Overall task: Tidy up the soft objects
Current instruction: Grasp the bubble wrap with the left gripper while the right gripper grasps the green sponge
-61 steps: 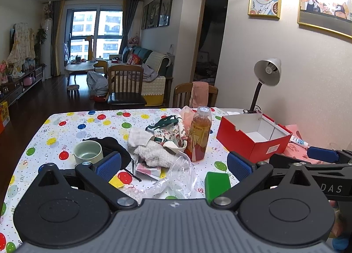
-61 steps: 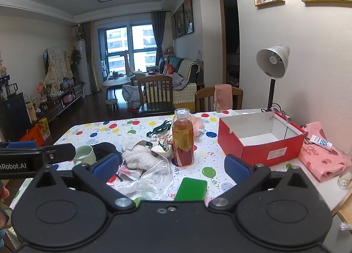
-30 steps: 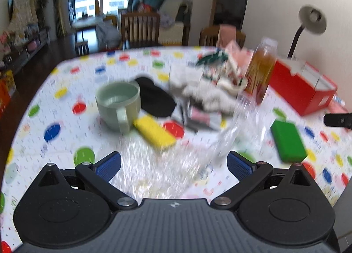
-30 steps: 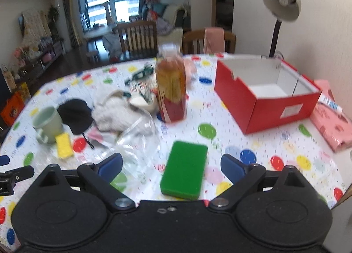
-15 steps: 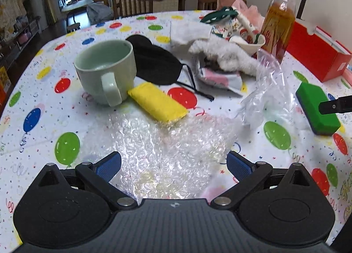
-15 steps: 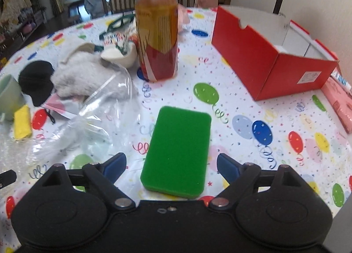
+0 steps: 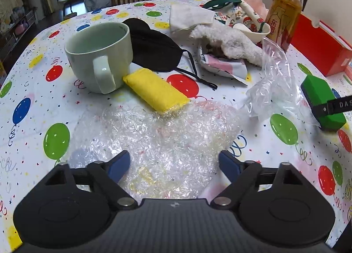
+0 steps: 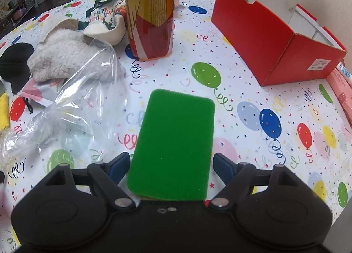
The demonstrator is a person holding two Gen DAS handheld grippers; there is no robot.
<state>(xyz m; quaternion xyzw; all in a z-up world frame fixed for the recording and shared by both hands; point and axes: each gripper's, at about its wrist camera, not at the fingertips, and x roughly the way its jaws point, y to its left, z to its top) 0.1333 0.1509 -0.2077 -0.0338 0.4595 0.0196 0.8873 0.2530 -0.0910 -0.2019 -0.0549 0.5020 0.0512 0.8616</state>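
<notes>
The one green sponge (image 8: 176,145) lies flat on the balloon tablecloth (image 8: 264,90), long axis pointing away toward the tea bottle (image 8: 151,10), its near end between the spread fingers of the right gripper (image 8: 169,165). The left gripper (image 7: 173,162) is spread over bubble wrap (image 7: 158,138); one yellow sponge (image 7: 155,91) lies diagonally, touching the single mug (image 7: 101,54).

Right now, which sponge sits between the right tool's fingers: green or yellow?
The flat green rectangular sponge; the yellow sponge lies apart, beside the pale green mug.
</notes>
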